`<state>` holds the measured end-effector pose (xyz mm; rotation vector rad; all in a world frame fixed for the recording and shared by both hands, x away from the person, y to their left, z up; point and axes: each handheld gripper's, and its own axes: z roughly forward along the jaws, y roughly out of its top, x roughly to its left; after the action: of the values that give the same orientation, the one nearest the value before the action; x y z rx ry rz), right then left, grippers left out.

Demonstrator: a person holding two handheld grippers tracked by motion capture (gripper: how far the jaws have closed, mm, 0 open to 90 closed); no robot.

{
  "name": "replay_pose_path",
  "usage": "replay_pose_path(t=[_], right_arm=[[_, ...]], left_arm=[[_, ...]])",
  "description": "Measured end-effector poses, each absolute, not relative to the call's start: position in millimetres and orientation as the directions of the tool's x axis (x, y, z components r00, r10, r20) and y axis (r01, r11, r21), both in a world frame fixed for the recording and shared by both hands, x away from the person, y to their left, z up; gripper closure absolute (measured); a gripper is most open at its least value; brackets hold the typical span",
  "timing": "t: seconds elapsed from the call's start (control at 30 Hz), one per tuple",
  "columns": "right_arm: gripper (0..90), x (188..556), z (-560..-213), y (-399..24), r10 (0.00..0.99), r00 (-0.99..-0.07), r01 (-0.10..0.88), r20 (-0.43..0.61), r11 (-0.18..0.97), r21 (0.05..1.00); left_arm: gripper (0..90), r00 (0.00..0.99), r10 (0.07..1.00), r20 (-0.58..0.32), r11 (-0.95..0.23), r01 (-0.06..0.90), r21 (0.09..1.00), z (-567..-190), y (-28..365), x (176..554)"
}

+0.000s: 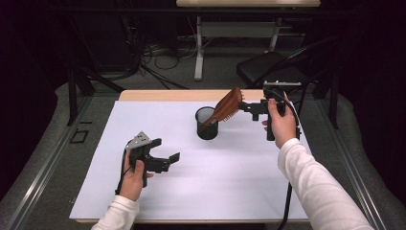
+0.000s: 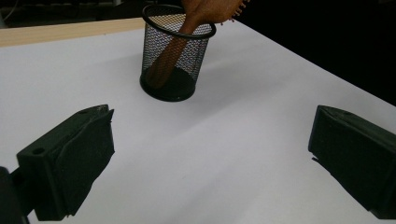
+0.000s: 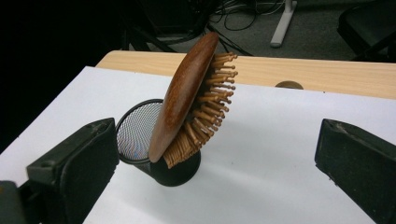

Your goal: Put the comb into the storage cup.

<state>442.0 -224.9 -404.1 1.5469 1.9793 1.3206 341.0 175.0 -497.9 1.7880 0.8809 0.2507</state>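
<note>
A wooden brush (image 1: 229, 104) is standing handle-down in a black mesh cup (image 1: 207, 123) on the desk (image 1: 239, 182), leaning toward the person's right so that its head is sticking out well above the rim. The right tool (image 1: 245, 106) is hanging just beside the head with its jaws spread wide and nothing between them; in the right gripper view the brush (image 3: 187, 95) is sitting in the gap, apart from both jaws. The left tool (image 1: 167, 152) is hovering over the desk nearer the person, also wide open and empty, pointed at the cup (image 2: 176, 56).

The brush is looking stiff and fairly light, its polished back probably a bit slippery, while the wooden pins are likely giving little purchase and could bend under a hard squeeze. The best hold is probably across the head's edges or on the neck just above the rim. The cup is looking light and tippy with the brush leaning in it, so any pull is likely dragging or toppling it unless the left tool is steadying it.
</note>
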Motion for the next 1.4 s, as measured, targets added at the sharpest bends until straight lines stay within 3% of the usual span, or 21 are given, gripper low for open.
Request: replay_pose_path(t=[1.0, 1.4], right_arm=[[0.0, 394, -429, -217, 0.849, -0.486, 0.576, 0.206, 0.135, 0.806], [0.0, 372, -439, -215, 0.835, -0.528, 0.550, 0.158, 0.195, 0.812]], left_arm=[[0.4, 0.697, 0.664, -0.271, -0.124, 0.460, 0.879, -490, 186, 342], [0.4, 0.725, 0.637, -0.260, -0.170, 0.462, 0.871, -476, 191, 340]])
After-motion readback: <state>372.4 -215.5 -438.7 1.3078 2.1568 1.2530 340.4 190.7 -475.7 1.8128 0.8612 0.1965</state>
